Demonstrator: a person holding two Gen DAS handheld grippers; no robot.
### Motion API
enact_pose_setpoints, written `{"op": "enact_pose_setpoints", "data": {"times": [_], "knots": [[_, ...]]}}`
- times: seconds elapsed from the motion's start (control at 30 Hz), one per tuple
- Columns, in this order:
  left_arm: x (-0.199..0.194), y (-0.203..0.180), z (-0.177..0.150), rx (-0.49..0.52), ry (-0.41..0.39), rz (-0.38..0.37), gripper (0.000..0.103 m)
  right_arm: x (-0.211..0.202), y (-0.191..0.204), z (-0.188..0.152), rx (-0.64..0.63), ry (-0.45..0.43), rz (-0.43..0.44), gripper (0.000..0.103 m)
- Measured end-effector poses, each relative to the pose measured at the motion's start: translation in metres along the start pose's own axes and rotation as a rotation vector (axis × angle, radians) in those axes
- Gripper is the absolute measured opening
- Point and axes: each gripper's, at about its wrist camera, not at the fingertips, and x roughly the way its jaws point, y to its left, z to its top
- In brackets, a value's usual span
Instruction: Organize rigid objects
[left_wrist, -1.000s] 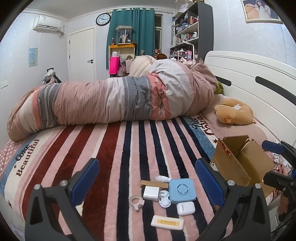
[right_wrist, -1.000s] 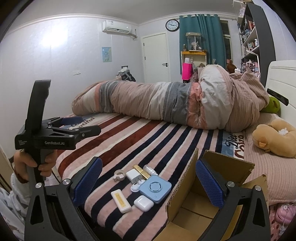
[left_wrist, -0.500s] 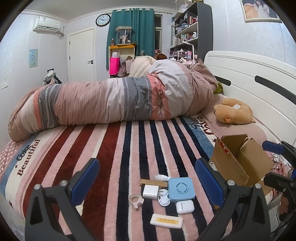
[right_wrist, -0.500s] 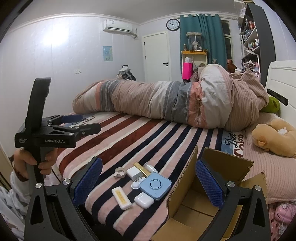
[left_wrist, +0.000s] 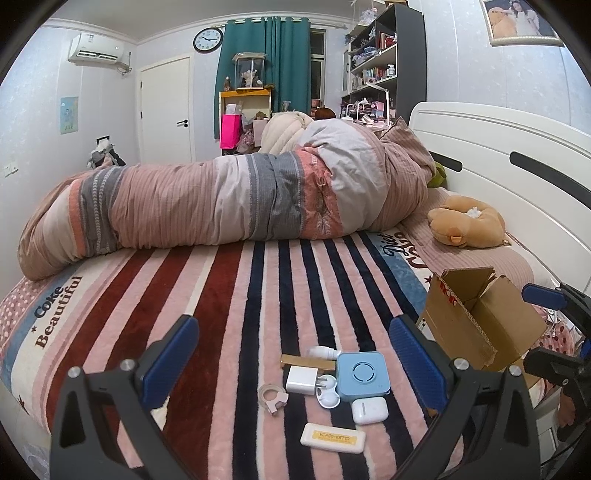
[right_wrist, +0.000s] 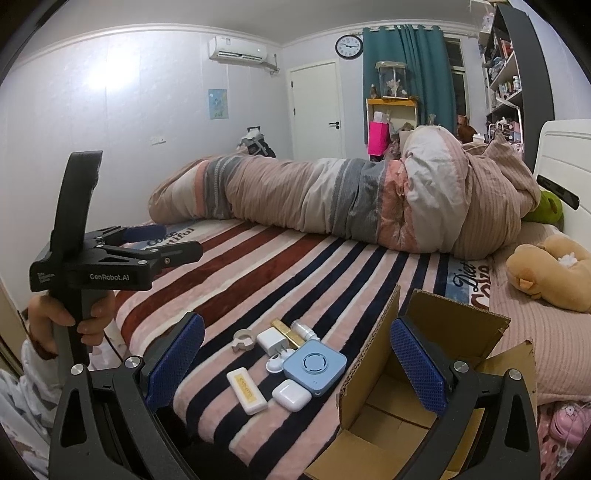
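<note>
Both grippers hover above the near edge of a bed (left_wrist: 258, 295) covered by a striped blanket, and both have their fingers spread wide with nothing between them. The left gripper (left_wrist: 291, 354) looks down over a small cluster of rigid objects lying on the blanket: a light blue square device (left_wrist: 363, 372) in the middle, a white earbud case (left_wrist: 369, 411) just in front of it, and a white bar with a yellow label (left_wrist: 333, 438) nearest the edge. Left of the blue device sit a white charger plug (left_wrist: 300, 379) and a small white round piece (left_wrist: 328, 398), with a gold strip (left_wrist: 306, 362) and a small white bottle (left_wrist: 325, 353) just behind them. A pale ring-shaped clip (left_wrist: 272, 394) lies a little apart on the left side. The right gripper (right_wrist: 297, 360) hangs over the same group, its right finger (right_wrist: 417, 365) in front of an open cardboard box (right_wrist: 369, 373) that stands just beside the objects at the bed's edge, flaps up. In the right wrist view, a hand (right_wrist: 70, 321) grips the left gripper's handle. A rolled duvet (left_wrist: 221, 203) lies across the bed behind, and a tan plush toy (left_wrist: 465, 225) rests near the headboard.
</note>
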Motion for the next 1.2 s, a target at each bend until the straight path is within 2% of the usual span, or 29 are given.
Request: {"op": "enact_pose_setpoints", "data": {"times": [0.33,0.4,0.43,0.53,0.6,0.67,0.77,0.9,1.03,1.2], "knots": [[0.004,0.014,-0.003,-0.02,-0.012,-0.037,0.103,0.009,0.012,0.006,-0.041,0.016,-0.043,0.099],[0.006,0.024,-0.004,-0.024,-0.015,-0.035,0.103,0.016,0.024,0.013,-0.082,0.017,-0.06,0.085],[0.007,0.029,-0.005,-0.022,-0.017,-0.031,0.103,0.02,0.03,0.016,-0.097,0.017,-0.056,0.083],[0.016,0.048,-0.01,-0.004,-0.014,0.021,0.103,0.044,0.052,0.022,-0.136,0.055,0.028,0.064],[0.025,0.062,-0.017,0.011,0.003,0.059,0.103,0.066,0.065,0.021,-0.155,0.111,0.088,0.046],[0.041,0.077,-0.028,0.019,0.041,0.088,0.103,0.097,0.077,0.011,-0.16,0.203,0.166,0.04],[0.068,0.097,-0.051,0.034,0.109,0.09,0.103,0.137,0.084,-0.016,-0.147,0.334,0.219,0.04],[0.105,0.107,-0.085,0.055,0.204,0.019,0.102,0.186,0.079,-0.062,-0.148,0.504,0.215,0.04],[0.135,0.102,-0.108,0.064,0.27,-0.038,0.102,0.214,0.061,-0.092,-0.163,0.59,0.146,0.04],[0.155,0.1,-0.119,0.068,0.279,-0.061,0.102,0.231,0.056,-0.106,-0.169,0.65,0.244,0.043]]}}
